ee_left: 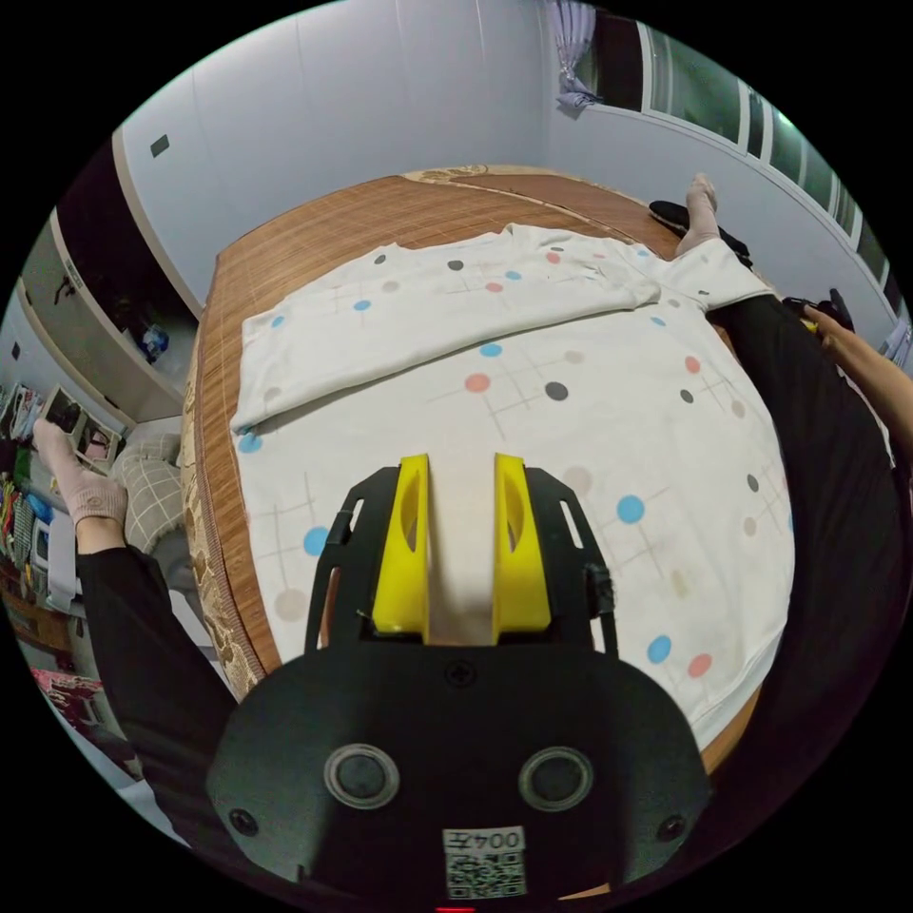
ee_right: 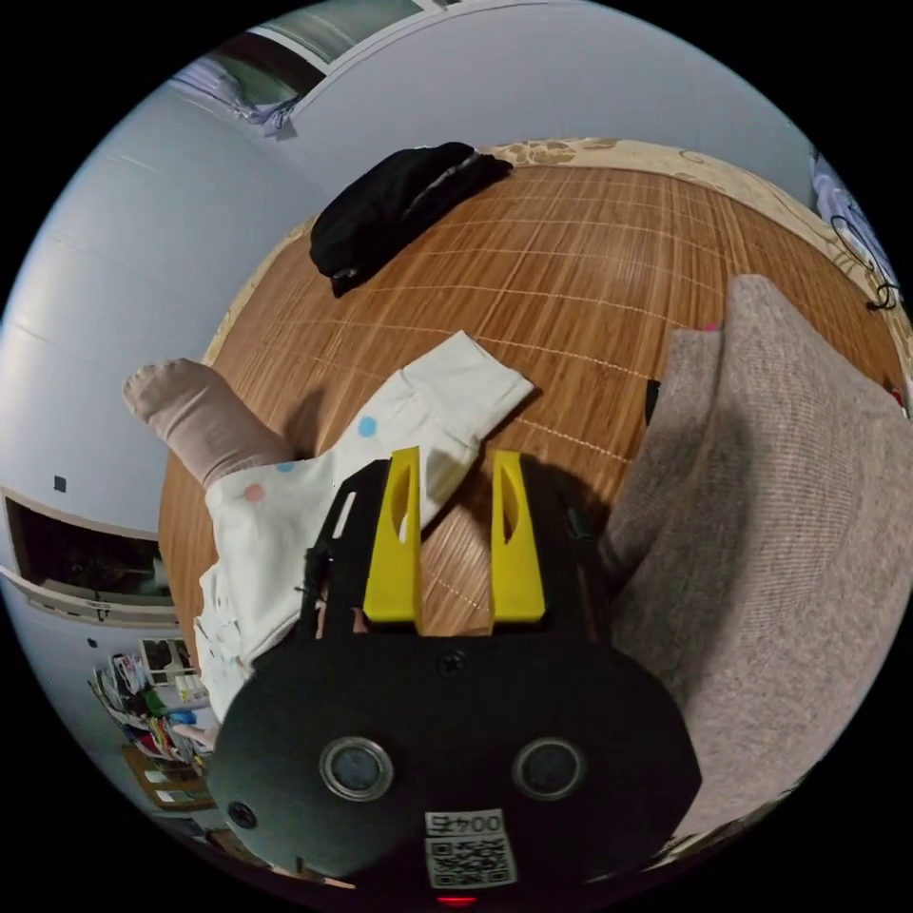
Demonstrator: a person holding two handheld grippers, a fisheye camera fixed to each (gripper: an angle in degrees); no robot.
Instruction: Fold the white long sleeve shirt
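The white long sleeve shirt [ee_left: 571, 418], dotted in blue, pink and grey, lies flat on a bamboo mat [ee_left: 314, 238]. One sleeve [ee_left: 428, 314] is folded across its upper part. My left gripper [ee_left: 461, 471] hovers over the shirt's body, open, with bare cloth showing between its yellow jaws. In the right gripper view the other sleeve [ee_right: 380, 447] runs out over the mat to its cuff [ee_right: 466, 380]. My right gripper [ee_right: 456, 466] is open just short of that cuff, one jaw over the sleeve's edge and the other over the mat [ee_right: 571, 266].
A person's black-trousered leg [ee_left: 818, 495] lies along the shirt's right side, its socked foot [ee_right: 190, 409] beside the sleeve. Another leg and foot [ee_left: 81, 485] hang off the mat's left. A black garment [ee_right: 399, 209] lies further out, and a beige knit [ee_right: 780, 523] close on the right.
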